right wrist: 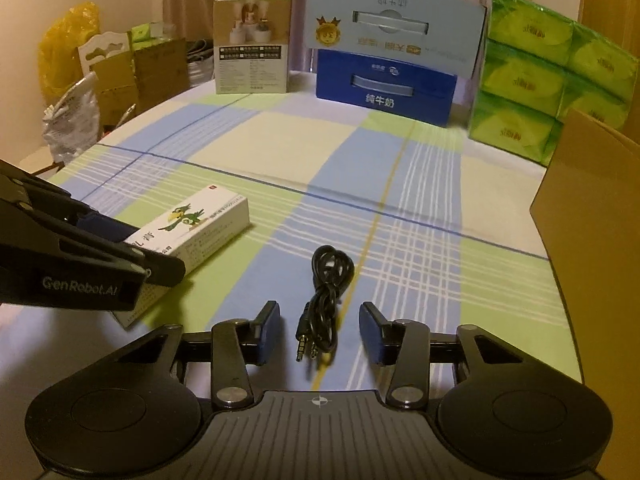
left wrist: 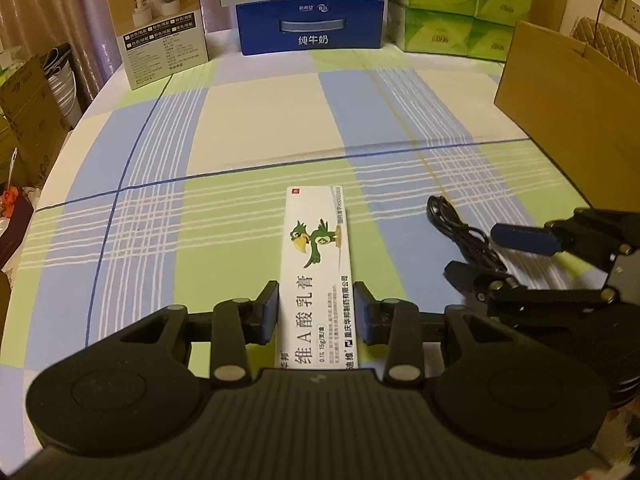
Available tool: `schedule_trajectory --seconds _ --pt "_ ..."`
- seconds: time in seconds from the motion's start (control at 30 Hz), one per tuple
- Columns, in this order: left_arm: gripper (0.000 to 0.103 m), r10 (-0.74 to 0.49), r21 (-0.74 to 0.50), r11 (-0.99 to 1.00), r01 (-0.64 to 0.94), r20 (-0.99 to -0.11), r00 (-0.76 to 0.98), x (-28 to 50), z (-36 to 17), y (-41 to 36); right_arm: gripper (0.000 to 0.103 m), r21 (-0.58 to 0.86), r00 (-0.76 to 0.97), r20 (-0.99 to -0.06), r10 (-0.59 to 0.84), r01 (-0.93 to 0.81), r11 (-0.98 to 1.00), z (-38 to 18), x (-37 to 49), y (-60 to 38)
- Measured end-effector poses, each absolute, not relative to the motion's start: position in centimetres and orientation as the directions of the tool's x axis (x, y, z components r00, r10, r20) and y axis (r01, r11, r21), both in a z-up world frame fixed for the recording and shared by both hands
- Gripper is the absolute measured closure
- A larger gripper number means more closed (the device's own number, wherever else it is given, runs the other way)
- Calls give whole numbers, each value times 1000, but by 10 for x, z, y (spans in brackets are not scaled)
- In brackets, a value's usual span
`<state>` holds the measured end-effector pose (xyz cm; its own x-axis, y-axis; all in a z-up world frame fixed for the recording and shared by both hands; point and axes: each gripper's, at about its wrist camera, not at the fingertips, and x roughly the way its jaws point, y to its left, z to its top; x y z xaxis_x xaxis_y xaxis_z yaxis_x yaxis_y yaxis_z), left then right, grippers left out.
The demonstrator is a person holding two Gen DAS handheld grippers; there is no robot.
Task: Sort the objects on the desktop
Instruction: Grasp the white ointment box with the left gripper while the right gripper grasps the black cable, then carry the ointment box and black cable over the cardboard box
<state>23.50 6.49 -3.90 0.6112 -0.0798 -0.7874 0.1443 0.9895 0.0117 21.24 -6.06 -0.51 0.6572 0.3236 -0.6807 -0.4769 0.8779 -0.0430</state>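
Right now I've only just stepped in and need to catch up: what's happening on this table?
A person is sorting desktop items with two tools. The left hand-held gripper straddles a white ointment box with its pads at the box's sides, though a firm grip isn't clear. The right hand-held gripper is open around a coiled black audio cable lying on the checked tablecloth. A cardboard box stands at the right.

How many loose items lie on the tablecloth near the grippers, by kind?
White ointment box: 1
Black audio cable: 1
Total: 2
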Motion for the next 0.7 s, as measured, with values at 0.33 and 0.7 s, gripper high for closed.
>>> schedule_trajectory --seconds 0.33,0.7 --pt "67 -91 -25 993 115 -785 613 240 -44 66 71 9 643 -678 355 -476 880 -3 212 -60" --pt "67 -117 -65 992 106 -772 625 243 -47 65 92 37 639 -676 367 -468 883 -2 214 -62"
